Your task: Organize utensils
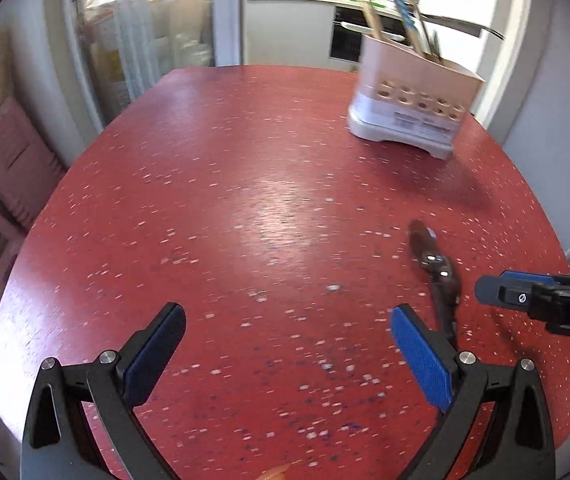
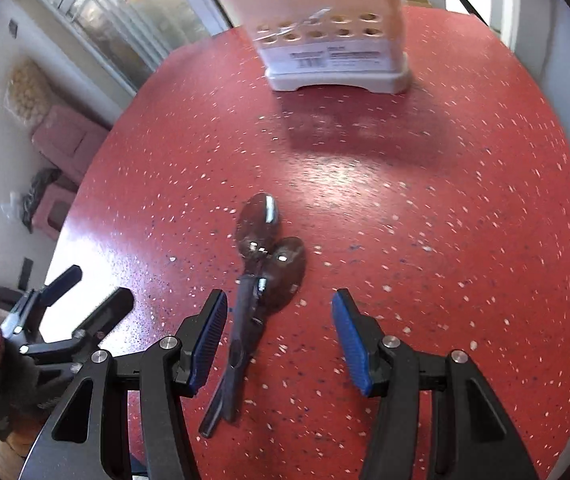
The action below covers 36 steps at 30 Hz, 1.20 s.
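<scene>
Left gripper (image 1: 289, 344): jaws released and wide apart, blue pads facing each other, nothing between them; it hangs over bare red worktop; in the right wrist view it shows at 9 o'clock (image 2: 85, 284), off the worktop's left edge
Worktop (image 1: 213, 184): red with pale flecks, rounded by the lens, a bright glare patch near its middle
Pink cushions (image 1: 13, 160): off the worktop at 9 o'clock in the left wrist view, against the wall
Spoons (image 2: 269, 240): two metal spoons lying flat on the worktop, bowls overlapping and pointing to 12 o'clock, handles running back to 6 o'clock; in the right wrist view the handles pass just beside the left pad, between the jaws; in the left wrist view they lie at 4 o'clock (image 1: 435, 268), just beyond the right pad
Right gripper (image 2: 281, 340): jaws released, set to either side of the spoon handles, not touching them as far as can be seen; in the left wrist view one blue-tipped finger enters at 3 o'clock (image 1: 493, 290), near the spoon bowls
Holder (image 1: 413, 108): white plastic utensil caddy with two rows of round holes and a label on its front, standing upright on the far worktop at 1 o'clock in the left wrist view, at 12 o'clock in the right wrist view (image 2: 325, 36), well apart from the spoons
Holder contents (image 1: 397, 12): several long-handled utensils standing in it, leaning; blurred, kinds hard to tell
</scene>
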Each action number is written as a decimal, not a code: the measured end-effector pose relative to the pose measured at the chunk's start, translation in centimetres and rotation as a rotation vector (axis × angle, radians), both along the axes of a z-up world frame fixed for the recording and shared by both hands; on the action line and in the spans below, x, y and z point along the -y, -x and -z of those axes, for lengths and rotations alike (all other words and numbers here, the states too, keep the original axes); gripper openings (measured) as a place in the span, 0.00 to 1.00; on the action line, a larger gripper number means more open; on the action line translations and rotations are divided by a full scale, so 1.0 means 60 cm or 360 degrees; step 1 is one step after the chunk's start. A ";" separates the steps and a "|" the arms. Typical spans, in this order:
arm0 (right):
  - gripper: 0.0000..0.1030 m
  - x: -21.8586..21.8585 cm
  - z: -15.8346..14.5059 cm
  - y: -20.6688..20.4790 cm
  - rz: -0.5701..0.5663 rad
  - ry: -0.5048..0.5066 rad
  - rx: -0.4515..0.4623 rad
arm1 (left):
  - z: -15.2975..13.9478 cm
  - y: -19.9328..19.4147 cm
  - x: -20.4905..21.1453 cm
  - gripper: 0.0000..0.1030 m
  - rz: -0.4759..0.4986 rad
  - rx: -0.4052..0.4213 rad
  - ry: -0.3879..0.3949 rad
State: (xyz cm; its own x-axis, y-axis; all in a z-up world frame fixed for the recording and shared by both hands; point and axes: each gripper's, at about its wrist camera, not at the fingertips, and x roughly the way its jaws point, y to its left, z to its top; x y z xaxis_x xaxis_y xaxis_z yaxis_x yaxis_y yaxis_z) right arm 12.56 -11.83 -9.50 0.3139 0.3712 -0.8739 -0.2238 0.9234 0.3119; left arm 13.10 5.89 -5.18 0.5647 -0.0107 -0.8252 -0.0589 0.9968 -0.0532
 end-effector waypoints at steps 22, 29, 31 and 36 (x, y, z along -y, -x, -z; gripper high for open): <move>0.02 -0.027 0.031 -0.028 -0.0009 0.0091 -0.0013 | 0.010 0.026 0.018 1.00 0.0136 -0.0108 -0.0068; 0.29 -0.019 0.007 -0.043 -0.0069 0.0020 0.0028 | 0.011 0.023 0.039 1.00 0.0154 -0.0109 -0.0071; 0.54 -0.032 -0.001 -0.048 -0.0098 0.0043 0.0033 | 0.007 0.026 0.028 1.00 0.0118 -0.0096 -0.0063; 0.53 -0.089 0.012 -0.071 -0.0193 0.0267 -0.0001 | 0.008 0.033 -0.012 1.00 0.0023 -0.0101 -0.0060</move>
